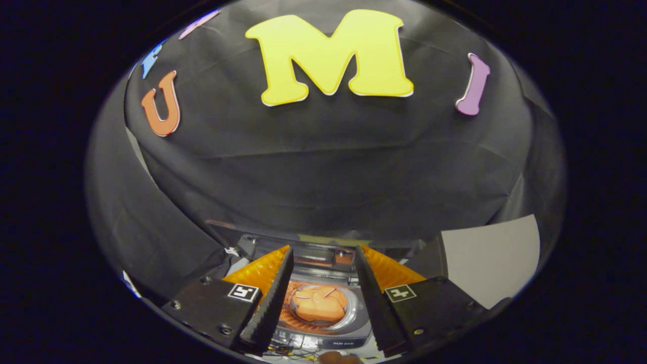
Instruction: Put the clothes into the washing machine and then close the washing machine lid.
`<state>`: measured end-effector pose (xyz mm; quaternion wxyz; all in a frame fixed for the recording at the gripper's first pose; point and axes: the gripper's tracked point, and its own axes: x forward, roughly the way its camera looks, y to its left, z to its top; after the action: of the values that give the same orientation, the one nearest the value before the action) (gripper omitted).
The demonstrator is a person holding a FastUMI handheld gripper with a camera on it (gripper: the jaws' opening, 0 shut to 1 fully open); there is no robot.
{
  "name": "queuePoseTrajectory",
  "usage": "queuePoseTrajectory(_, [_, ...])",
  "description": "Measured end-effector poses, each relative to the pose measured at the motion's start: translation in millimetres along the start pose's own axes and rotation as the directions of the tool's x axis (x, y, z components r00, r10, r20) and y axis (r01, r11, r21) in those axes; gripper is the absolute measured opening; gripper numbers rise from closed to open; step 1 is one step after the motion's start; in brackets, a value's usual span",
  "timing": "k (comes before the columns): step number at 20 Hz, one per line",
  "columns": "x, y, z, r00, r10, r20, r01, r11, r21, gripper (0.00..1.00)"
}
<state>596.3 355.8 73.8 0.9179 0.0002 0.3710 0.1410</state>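
Fingers spread wide and empty: in your gripper view, you hold them above a small washing machine, whose round drum opening shows in the gap between them. Orange clothes lie bunched inside the drum, well below the fingertips. Its lid stands raised at the back of the machine, just beyond the fingers, against the black cloth wall.
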Motion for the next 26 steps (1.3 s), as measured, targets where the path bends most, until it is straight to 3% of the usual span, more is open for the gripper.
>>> queuePoseTrajectory(9, [80,8,19,0.998,0.006,-0.059,-0.006,1.0,0.013,0.77])
queuePoseTrajectory(23, [134,25,13,0.996,0.005,-0.089,-0.004,1.0,0.008,0.77])
queuePoseTrajectory(26, [146,29,1,0.991,0.051,-0.12,-0.05,0.999,0.015,0.78])
